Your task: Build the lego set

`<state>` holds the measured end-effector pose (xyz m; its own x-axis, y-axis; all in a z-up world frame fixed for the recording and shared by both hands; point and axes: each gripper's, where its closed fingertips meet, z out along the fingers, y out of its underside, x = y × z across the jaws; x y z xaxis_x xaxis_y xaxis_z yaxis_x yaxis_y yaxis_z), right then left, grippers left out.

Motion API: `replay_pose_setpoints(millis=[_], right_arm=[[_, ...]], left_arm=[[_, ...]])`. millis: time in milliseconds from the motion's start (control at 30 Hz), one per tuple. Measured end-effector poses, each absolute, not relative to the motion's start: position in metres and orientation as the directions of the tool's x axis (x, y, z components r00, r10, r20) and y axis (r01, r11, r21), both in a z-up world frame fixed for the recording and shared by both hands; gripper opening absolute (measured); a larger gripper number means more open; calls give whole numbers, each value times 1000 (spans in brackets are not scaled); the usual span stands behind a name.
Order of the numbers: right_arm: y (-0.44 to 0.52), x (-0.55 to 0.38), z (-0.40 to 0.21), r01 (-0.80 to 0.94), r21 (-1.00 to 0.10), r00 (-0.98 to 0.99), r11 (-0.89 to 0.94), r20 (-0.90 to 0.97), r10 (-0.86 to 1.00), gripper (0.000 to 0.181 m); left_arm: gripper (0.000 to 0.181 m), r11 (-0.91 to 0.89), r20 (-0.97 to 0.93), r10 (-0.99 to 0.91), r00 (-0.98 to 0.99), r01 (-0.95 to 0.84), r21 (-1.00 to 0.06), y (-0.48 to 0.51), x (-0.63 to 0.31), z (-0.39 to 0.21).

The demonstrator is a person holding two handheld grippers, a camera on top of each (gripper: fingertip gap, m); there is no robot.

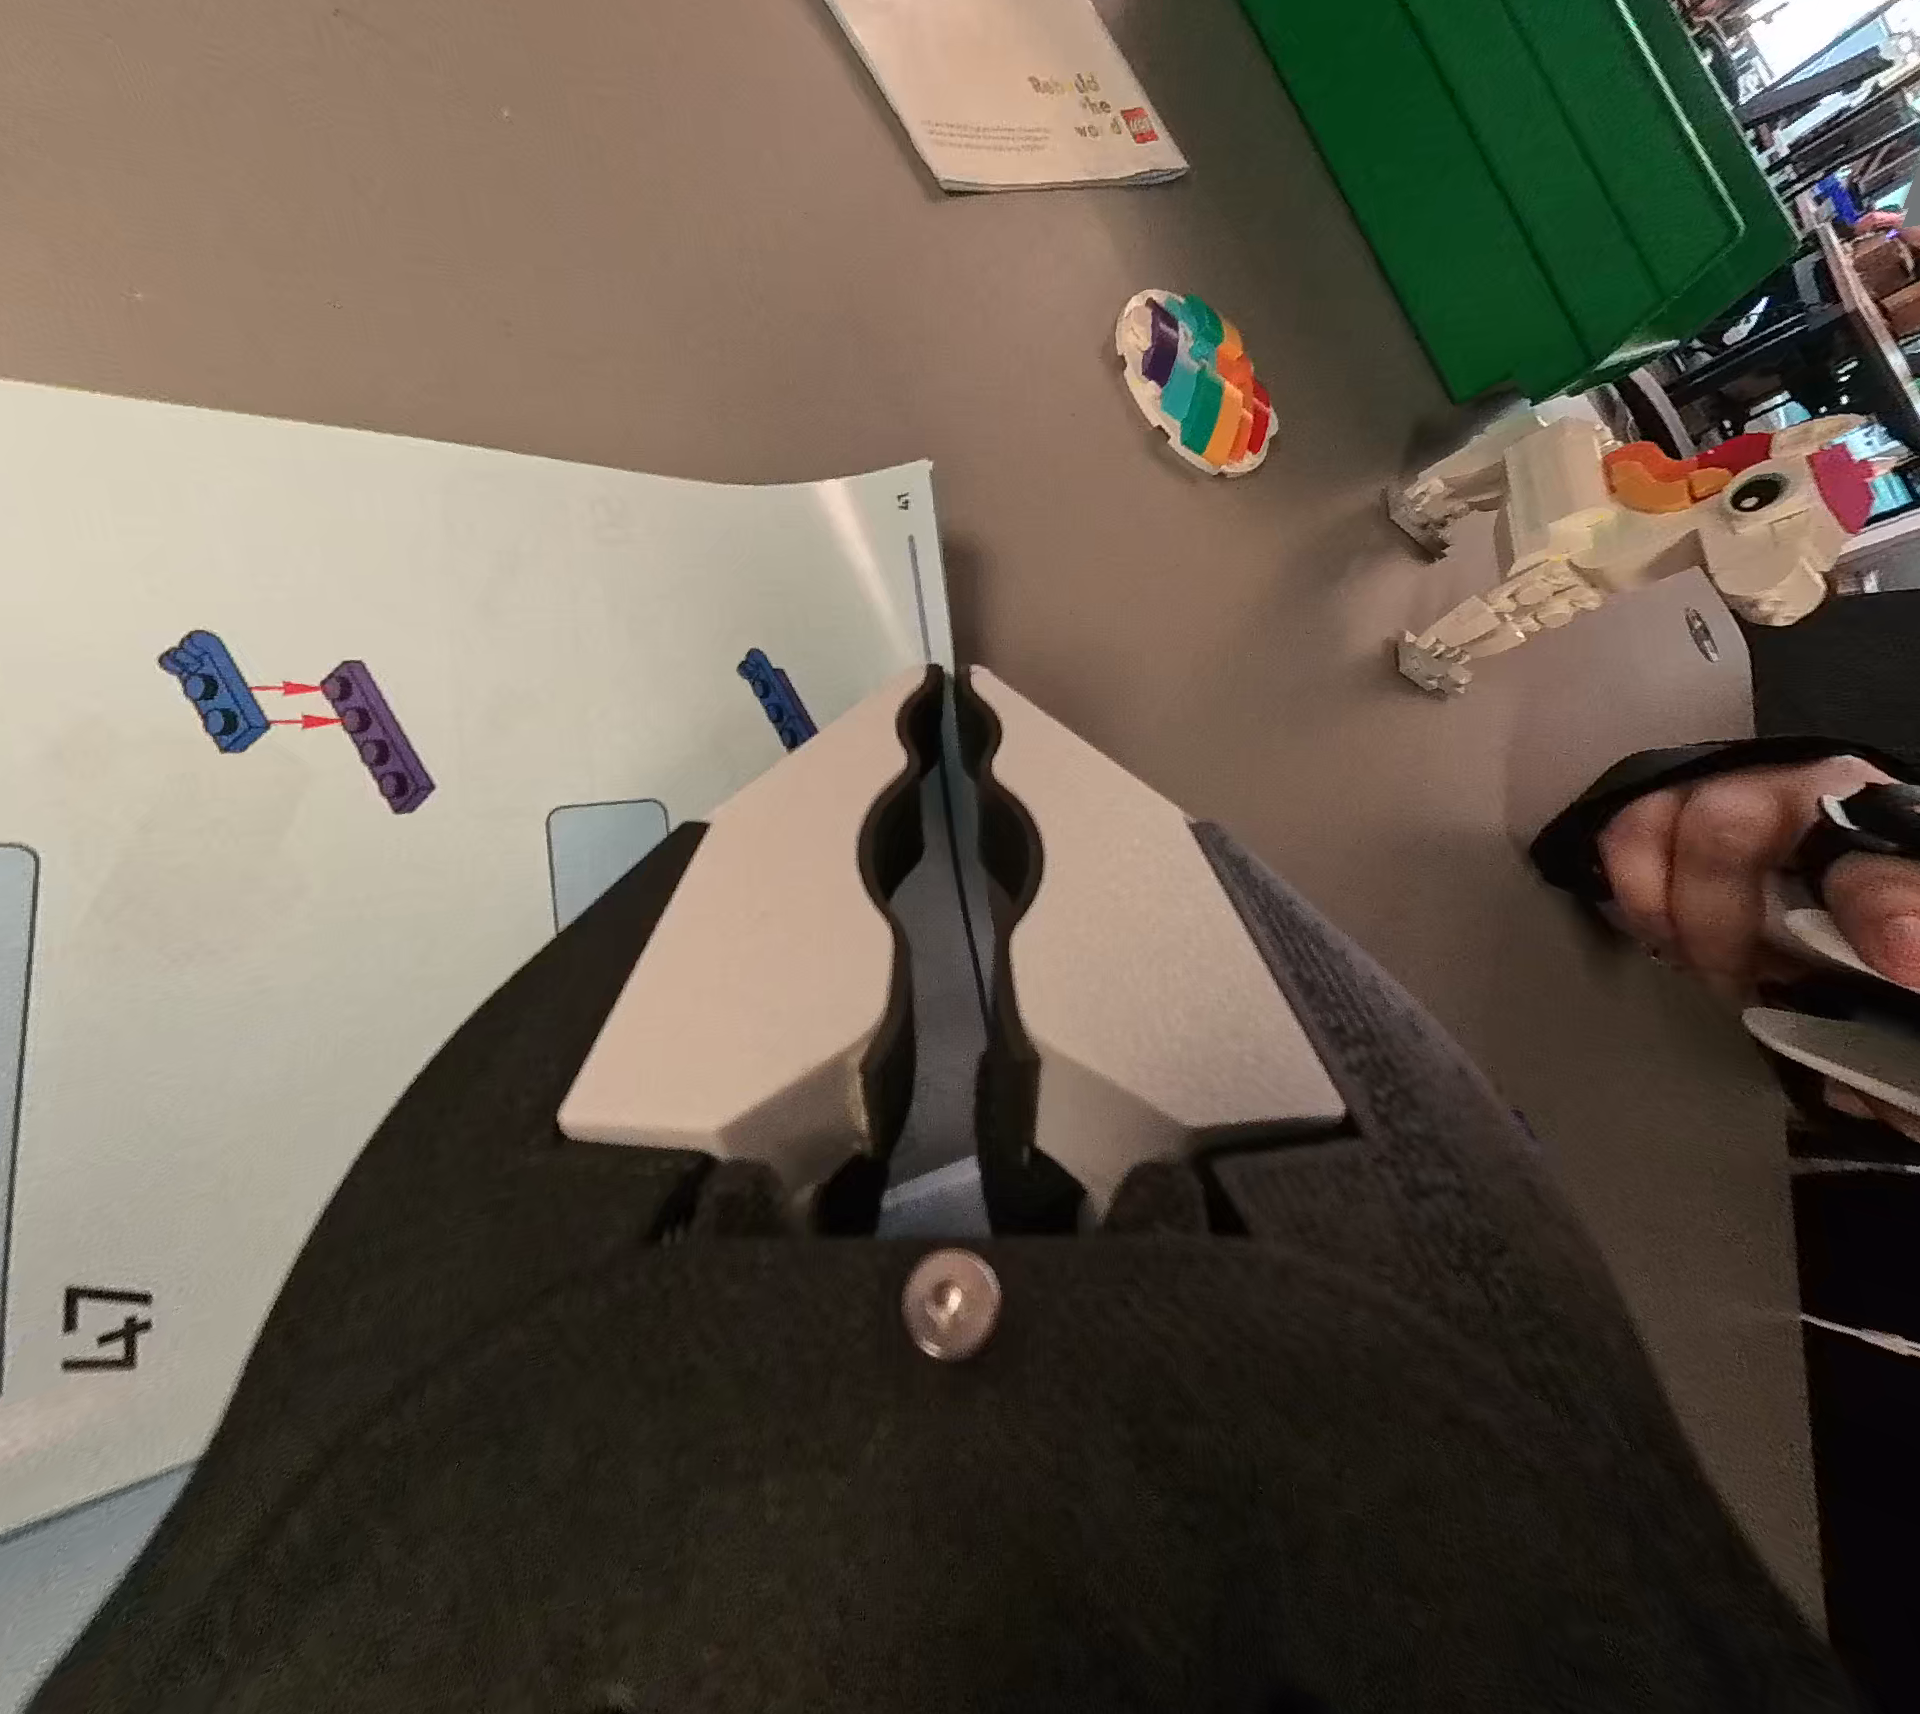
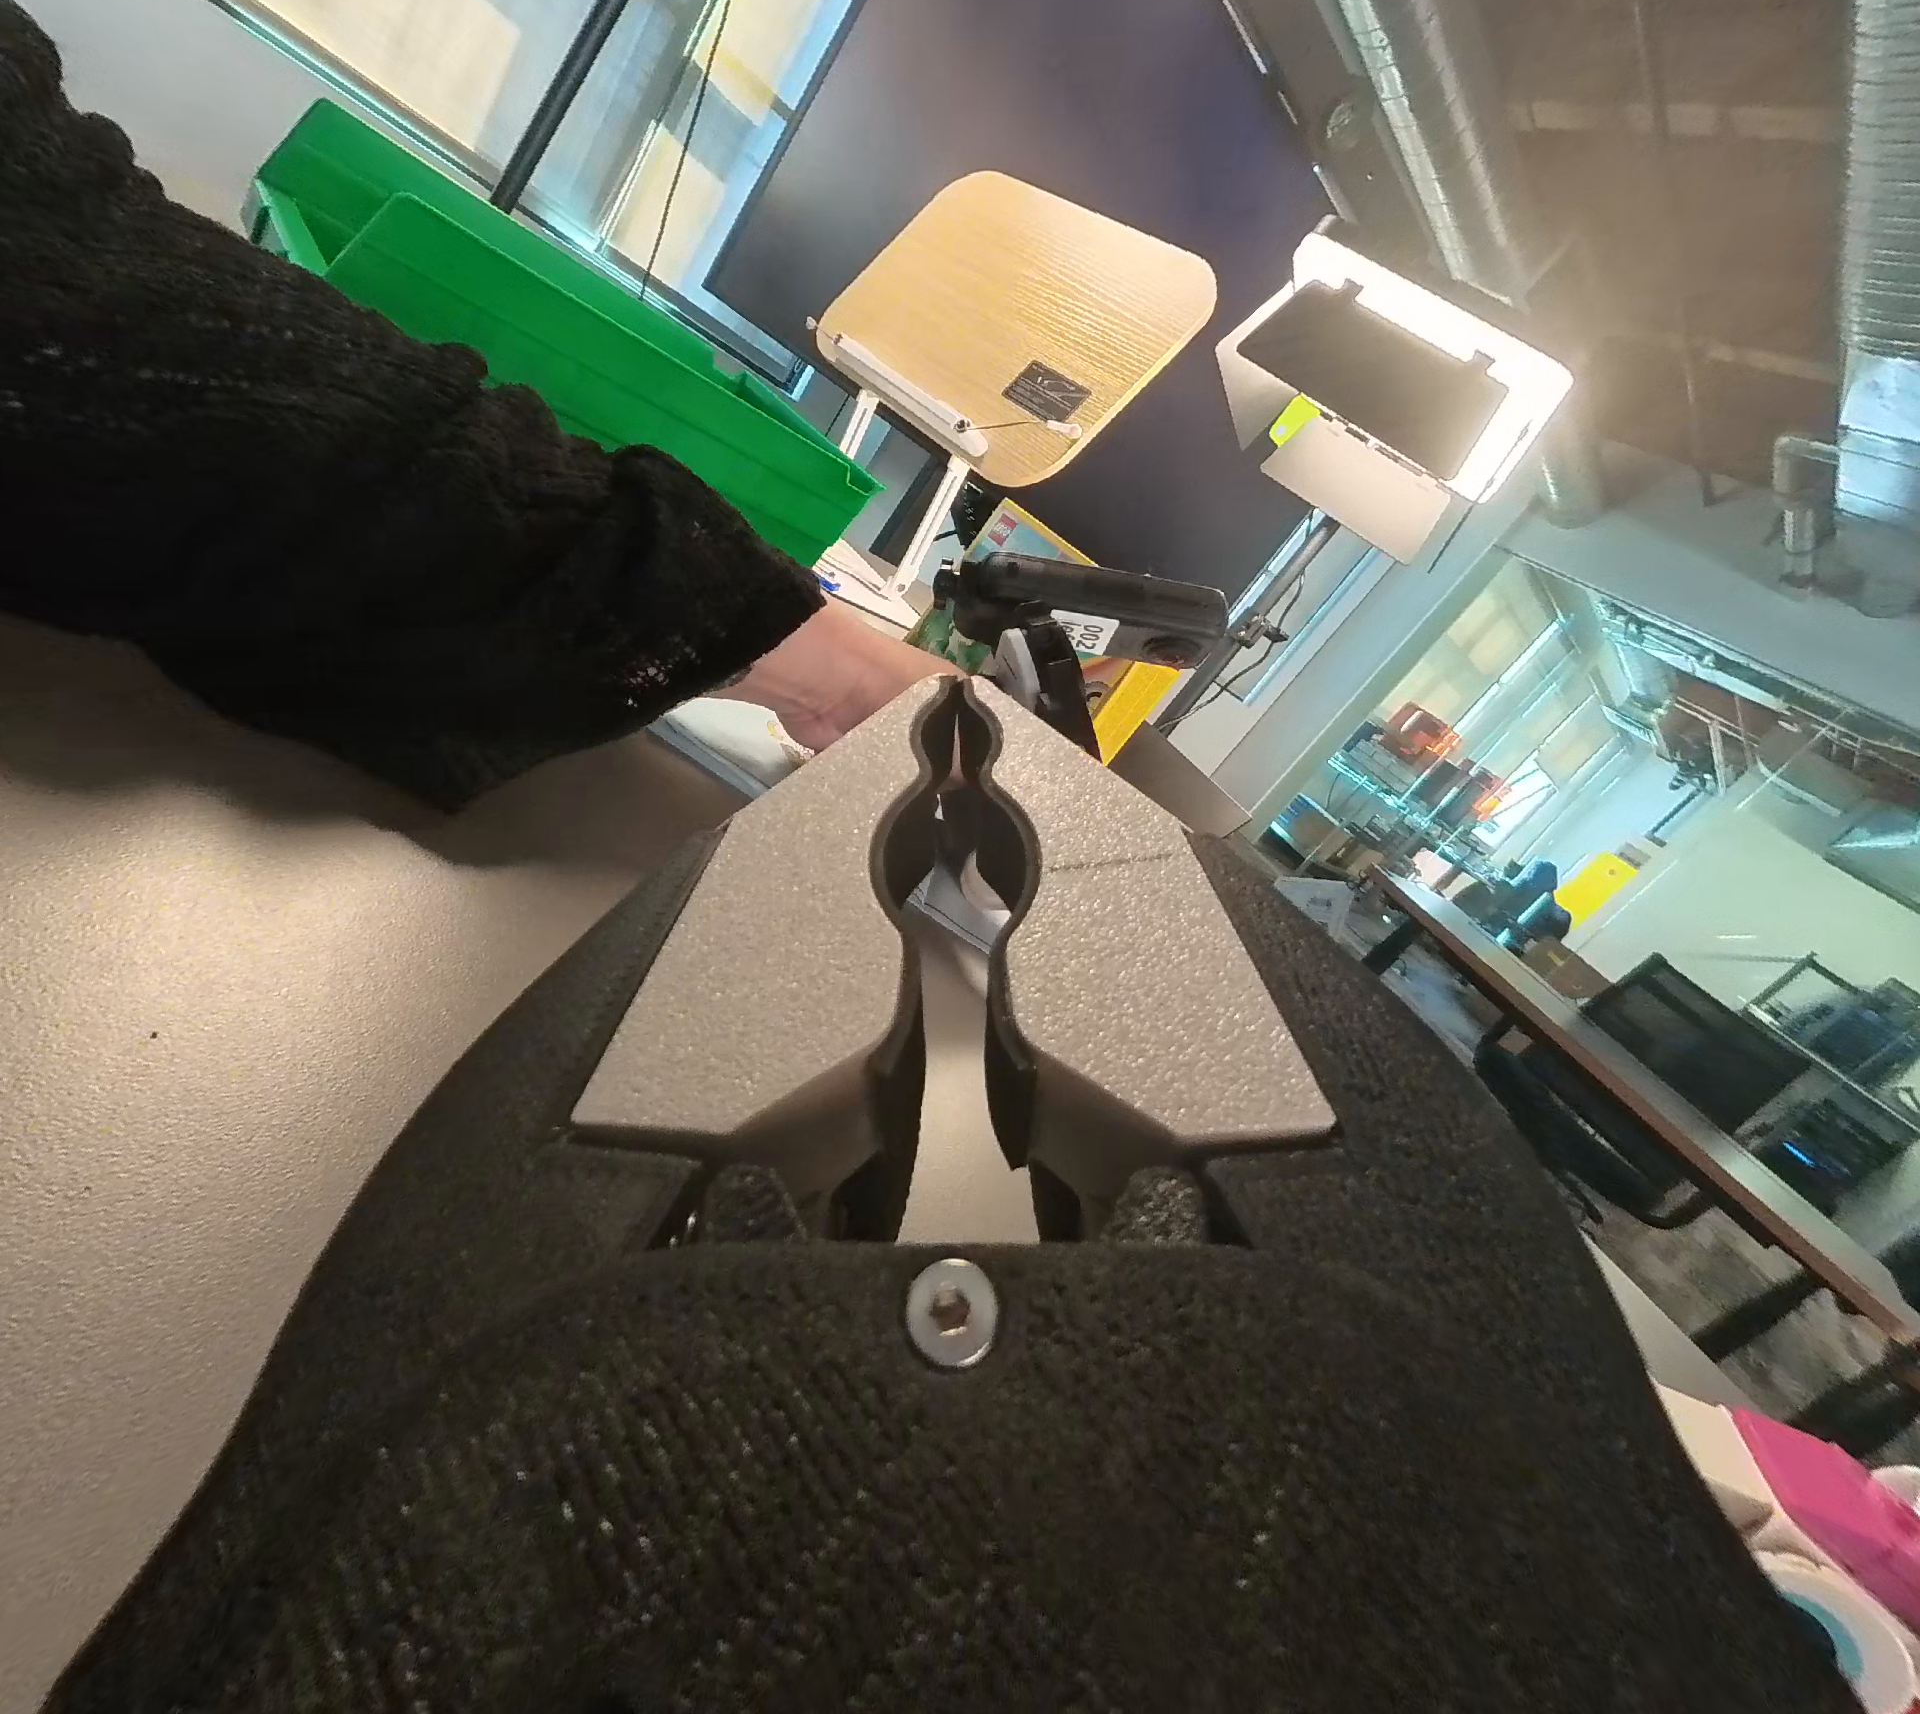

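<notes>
The left gripper [image 1: 948, 677] hovers over the grey desk [image 1: 468, 210], its jaws pressed together at the tips and pinching the edge of an open instruction booklet [image 1: 468, 646] whose page curls up at 12 o'clock of the gripper; a second, closed booklet [image 1: 956, 2] lies on the desk at 12 o'clock in the left wrist view; a green bin [image 1: 1455, 106] stands at 1 o'clock; a small rainbow build on a white round base [image 1: 1195, 381] sits at 2 o'clock, just short of the bin; a white lego unicorn [image 1: 1590, 542] with an orange and red mane lies on its side at 3 o'clock, well apart from the booklet; a hand [image 1: 1745, 895] shows at the right edge, below the unicorn; in the right wrist view the right gripper [image 2: 956, 693] points up and away from the desk, its jaws closed on nothing; a black knitted sleeve [image 2: 364, 469] crosses at 10 o'clock, in front of the green bin
</notes>
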<state>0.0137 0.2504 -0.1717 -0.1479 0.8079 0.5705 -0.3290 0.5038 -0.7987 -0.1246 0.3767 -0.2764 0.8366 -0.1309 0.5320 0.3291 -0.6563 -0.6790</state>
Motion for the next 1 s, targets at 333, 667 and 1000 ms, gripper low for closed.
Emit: replay_pose_setpoints(millis=[333, 667, 1000], right_arm=[[249, 14, -172, -330, -796, -151, 508, 576, 804, 0], [249, 14, -173, -330, -794, -154, 510, 578, 801, 0], [248, 14, -174, -331, -790, -158, 517, 586, 795, 0]], left_arm=[[2, -656, 550, -134, 824, 342, -673, 377, -124, -276], [2, -660, 625, -122, 771, 407, -631, 377, -125, -274], [1, -701, 727, -92, 681, 474, -533, 376, -124, -275]])
